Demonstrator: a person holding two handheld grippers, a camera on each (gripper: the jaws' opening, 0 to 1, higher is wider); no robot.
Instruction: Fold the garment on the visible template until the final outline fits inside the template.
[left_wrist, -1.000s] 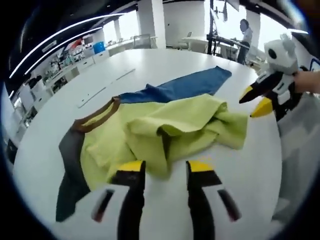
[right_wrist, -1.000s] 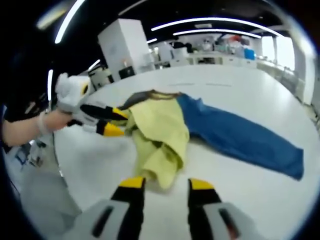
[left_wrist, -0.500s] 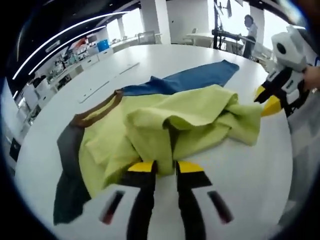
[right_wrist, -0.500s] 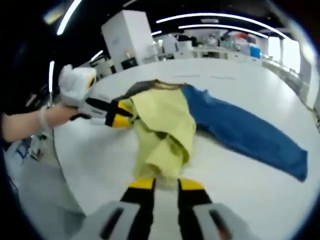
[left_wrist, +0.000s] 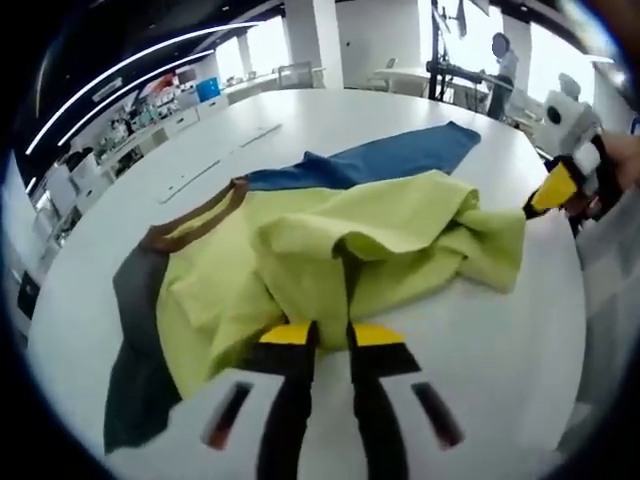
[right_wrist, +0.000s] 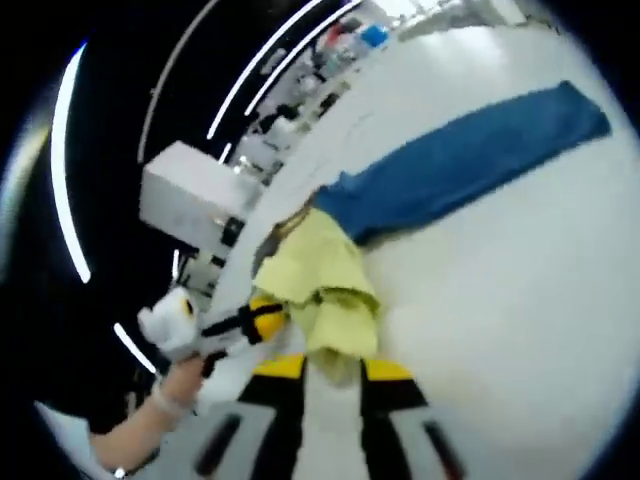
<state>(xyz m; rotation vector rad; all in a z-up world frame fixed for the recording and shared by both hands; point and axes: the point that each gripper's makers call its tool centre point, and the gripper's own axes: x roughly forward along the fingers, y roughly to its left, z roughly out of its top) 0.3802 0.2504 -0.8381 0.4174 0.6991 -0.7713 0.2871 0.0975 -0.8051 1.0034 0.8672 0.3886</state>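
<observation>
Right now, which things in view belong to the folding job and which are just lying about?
Part of the job:
- garment, yellow-green body, blue sleeve, dark grey sleeve
- left hand-held gripper, jaws closed on the garment's near edge
- right hand-held gripper, jaws pinching its yellow-green edge
- white table under it

Just lying about:
- far desks
- white cabinet

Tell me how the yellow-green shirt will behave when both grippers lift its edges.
The yellow-green shirt lies bunched in soft folds, so it will probably sag and drape between the left gripper and right gripper. It looks thin, likely light. The blue sleeve stretched over the white table may drag behind.
</observation>
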